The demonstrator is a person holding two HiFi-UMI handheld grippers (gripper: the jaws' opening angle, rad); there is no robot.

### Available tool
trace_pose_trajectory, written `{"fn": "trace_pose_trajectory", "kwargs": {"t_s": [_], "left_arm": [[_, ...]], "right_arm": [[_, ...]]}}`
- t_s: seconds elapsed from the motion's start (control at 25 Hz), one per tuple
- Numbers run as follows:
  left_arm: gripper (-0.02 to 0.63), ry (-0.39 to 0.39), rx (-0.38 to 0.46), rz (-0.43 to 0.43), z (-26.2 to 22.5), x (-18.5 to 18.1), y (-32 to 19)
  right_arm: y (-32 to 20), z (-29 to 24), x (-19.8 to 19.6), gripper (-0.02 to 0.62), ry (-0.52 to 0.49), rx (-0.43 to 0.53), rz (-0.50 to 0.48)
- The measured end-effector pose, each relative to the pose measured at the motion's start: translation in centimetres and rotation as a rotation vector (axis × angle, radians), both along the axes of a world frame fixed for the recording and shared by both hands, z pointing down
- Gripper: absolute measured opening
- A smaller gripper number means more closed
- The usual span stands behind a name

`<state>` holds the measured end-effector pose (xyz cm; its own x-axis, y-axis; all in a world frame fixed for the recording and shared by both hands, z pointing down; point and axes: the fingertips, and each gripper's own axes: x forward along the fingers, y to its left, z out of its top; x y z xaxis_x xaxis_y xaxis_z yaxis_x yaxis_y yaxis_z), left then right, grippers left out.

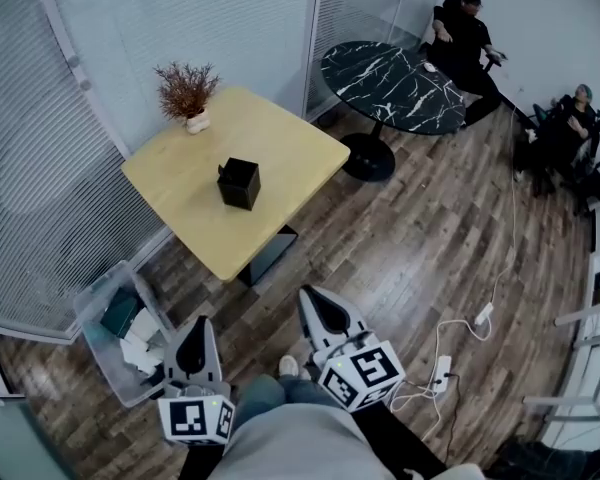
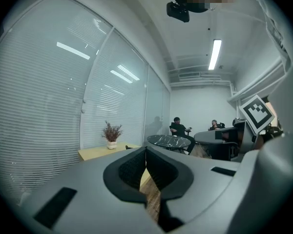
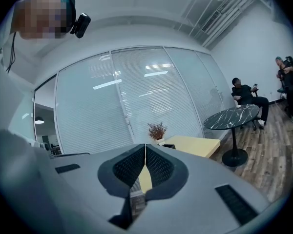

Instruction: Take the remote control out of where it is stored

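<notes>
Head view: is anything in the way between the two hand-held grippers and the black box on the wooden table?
Nothing visible does. Only bare floor lies between the left hand-held gripper, the right hand-held gripper and the table carrying the black box. The clear bin sits aside, at the left. No remote control shows.

Head overhead, tool views level, sharing table [image 1: 180,183]

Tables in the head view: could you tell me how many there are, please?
2: the wooden table by the blinds, and the round marble table beyond it. More may be out of frame.
</notes>
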<state>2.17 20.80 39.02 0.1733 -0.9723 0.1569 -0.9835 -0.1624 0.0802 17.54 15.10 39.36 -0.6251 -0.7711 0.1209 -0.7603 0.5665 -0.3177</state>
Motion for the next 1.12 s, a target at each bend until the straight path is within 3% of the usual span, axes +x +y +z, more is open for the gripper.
{"fn": "trace_pose_trajectory", "kwargs": {"t_s": [0.56,1.12], "left_arm": [[0.008,-0.017,0.014,-0.016,0.2,-2.3,-5.9],[0.008,-0.009,0.002,0.046,0.5,-7.6,-18.8]], "right_arm": [[-5.5,1.1,-2.8,0.005,0.027,-0.006,-0.034],[-17.2,2.4,-9.9,0.005,0.058,-0.035,-0.048]]}}
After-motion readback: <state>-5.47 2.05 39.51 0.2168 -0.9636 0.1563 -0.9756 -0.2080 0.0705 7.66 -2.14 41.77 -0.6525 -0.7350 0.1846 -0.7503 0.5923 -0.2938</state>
